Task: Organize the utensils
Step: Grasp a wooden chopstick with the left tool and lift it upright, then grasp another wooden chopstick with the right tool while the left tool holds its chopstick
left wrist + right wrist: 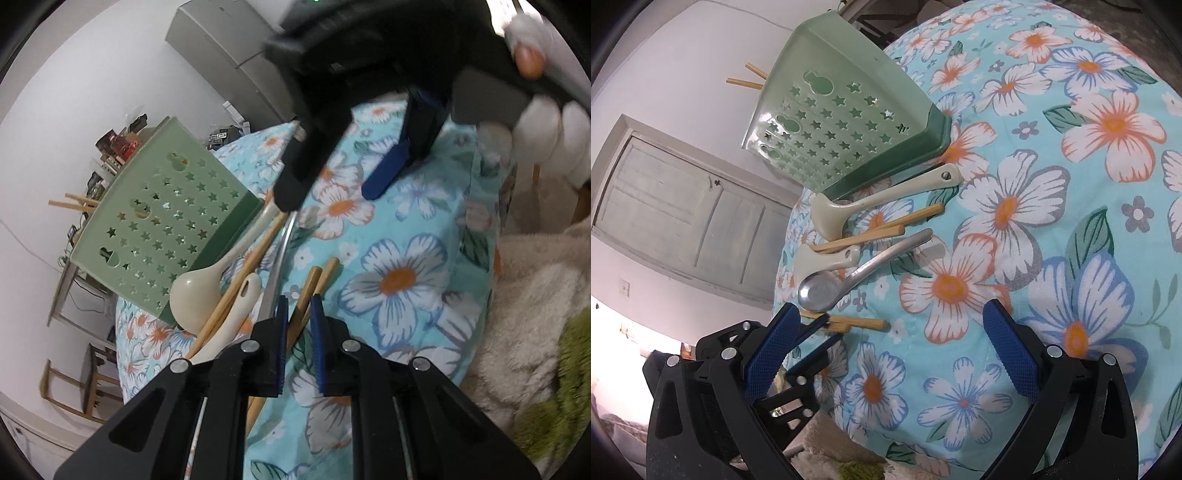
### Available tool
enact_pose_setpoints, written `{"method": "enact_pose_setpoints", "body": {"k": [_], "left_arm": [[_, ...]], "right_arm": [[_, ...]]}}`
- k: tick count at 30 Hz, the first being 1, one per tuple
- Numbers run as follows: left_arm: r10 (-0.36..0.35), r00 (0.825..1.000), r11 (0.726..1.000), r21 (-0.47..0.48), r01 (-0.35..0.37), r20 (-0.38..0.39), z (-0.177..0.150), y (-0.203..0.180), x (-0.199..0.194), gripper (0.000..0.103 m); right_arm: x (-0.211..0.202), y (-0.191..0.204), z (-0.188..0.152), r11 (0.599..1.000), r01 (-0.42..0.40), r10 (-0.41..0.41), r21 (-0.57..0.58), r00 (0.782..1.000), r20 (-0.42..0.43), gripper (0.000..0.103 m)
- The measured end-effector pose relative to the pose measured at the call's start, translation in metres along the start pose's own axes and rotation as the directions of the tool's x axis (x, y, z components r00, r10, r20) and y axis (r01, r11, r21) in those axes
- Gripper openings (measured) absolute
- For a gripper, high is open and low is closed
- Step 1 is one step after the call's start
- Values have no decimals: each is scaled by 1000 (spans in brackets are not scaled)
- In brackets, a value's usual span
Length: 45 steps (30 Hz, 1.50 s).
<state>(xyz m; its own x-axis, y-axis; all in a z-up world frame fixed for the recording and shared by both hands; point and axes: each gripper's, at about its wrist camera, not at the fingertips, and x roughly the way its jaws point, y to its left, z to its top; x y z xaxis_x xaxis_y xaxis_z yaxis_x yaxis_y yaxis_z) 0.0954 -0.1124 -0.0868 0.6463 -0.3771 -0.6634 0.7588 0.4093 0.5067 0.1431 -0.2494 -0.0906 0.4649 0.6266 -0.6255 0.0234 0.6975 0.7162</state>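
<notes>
Left wrist view: green utensil holder (162, 218) shows star cutouts, no legible writing.

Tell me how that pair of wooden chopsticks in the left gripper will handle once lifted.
The wooden chopsticks look thin, rigid and light, so they probably won't bend. The left gripper holds them near one end, so the long free ends may sag or scissor apart.

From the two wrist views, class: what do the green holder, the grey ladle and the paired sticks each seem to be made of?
Green holder: probably moulded plastic, with glossy walls and punched star holes.
Grey ladle: looks like metal, silvery with a dull sheen in its bowl.
Paired sticks: likely bamboo or wood, matt tan with squared ends.
</notes>
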Motion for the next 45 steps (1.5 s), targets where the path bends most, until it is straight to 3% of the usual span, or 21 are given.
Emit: {"method": "enact_pose_setpoints", "body": {"k": [6, 11, 21, 25, 30, 39, 45], "left_arm": [[11, 1000, 997, -80, -9, 28, 2, 18, -11, 11], [63, 997, 988, -143, -56, 41, -1, 35, -20, 10], [170, 984, 930, -341, -140, 61, -11, 85, -42, 8], [196, 979, 904, -398, -157, 60, -15, 96, -48, 8], [208, 976, 870, -469, -153, 68, -22, 110, -55, 6], [219, 972, 847, -511, -147, 84, -29, 119, -60, 6], [242, 966, 826, -543, -154, 95, -31, 127, -68, 6]], "right_arm": [[-4, -3, 0, 1000, -9, 8, 9, 1000, 8, 95], [-5, -1, -2, 1000, -3, 3, 7, 1000, 16, 95], [-5, 4, -7, 1000, 5, -6, 12, 999, 33, 94], [-11, 5, -7, 1000, 3, -3, 22, 999, 34, 78], [-17, 13, -10, 1000, 21, -21, -13, 999, 33, 66], [-11, 24, -18, 1000, 11, -11, -23, 1000, -3, 57], [-4, 20, -25, 997, -60, 62, 48, 997, -44, 54]]}}
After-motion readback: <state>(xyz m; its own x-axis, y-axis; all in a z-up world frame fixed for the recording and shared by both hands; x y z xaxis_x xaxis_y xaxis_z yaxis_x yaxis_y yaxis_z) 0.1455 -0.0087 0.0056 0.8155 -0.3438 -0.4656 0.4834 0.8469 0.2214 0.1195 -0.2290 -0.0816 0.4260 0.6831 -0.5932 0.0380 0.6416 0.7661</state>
